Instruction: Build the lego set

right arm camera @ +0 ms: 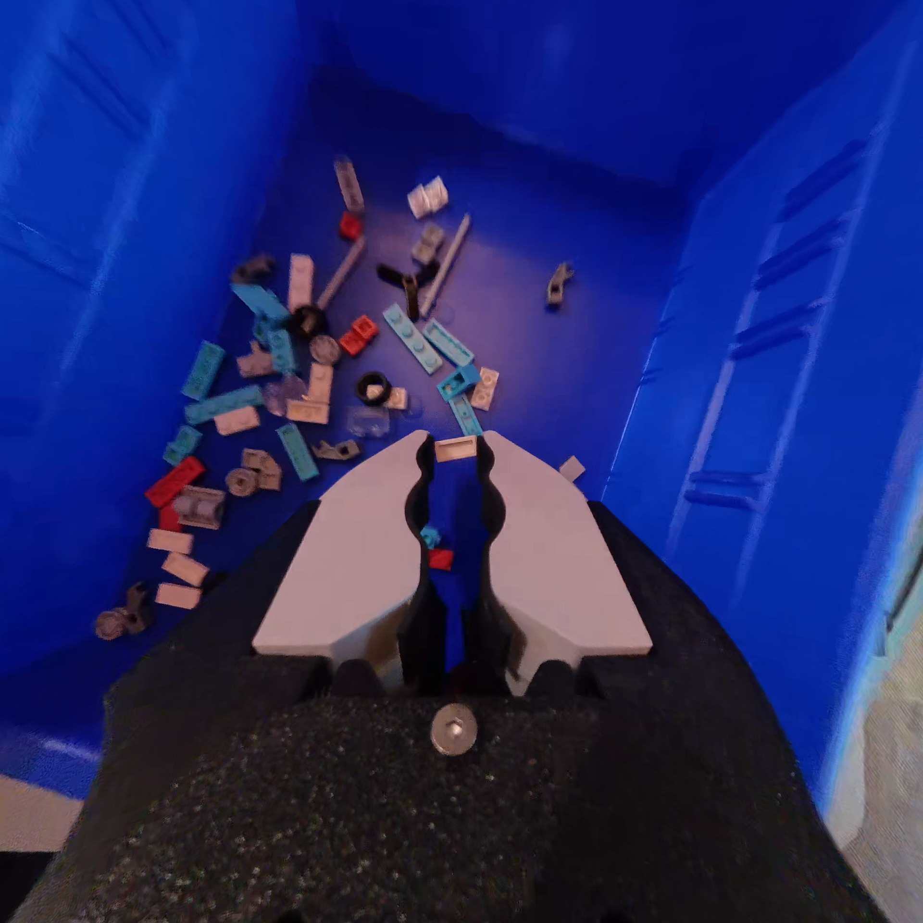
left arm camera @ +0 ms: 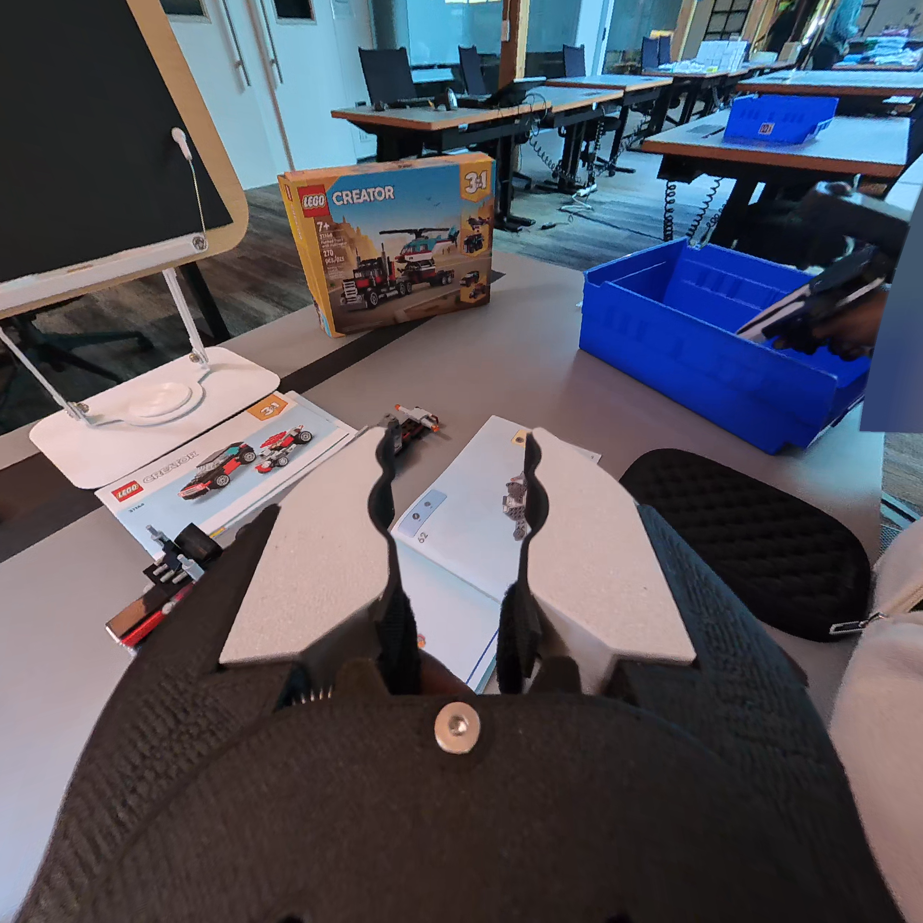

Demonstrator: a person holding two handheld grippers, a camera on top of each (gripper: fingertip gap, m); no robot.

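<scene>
My right gripper [right arm camera: 455,439] is inside the blue bin [right arm camera: 549,125], shut on a small white flat Lego piece [right arm camera: 455,449] held across its fingertips. Below it, several loose Lego pieces [right arm camera: 319,359] in teal, red, grey, white and black lie on the bin floor. My left gripper [left arm camera: 457,439] is open and empty, hovering over the open instruction booklet [left arm camera: 464,519]. A small black, white and grey Lego build [left arm camera: 414,422] lies just beyond its left fingertip. A second partial build [left arm camera: 172,559] lies to its left. The right gripper [left arm camera: 819,304] also shows in the left wrist view, reaching into the bin [left arm camera: 699,344].
A Lego box [left arm camera: 394,239] stands at the table's far edge. A closed booklet [left arm camera: 220,464] lies on the left beside a tablet stand's white base [left arm camera: 150,399]. A black mesh pouch [left arm camera: 749,539] lies right of the left gripper. Office desks and chairs stand behind. Tip to tip, the grippers are about 50 centimeters apart.
</scene>
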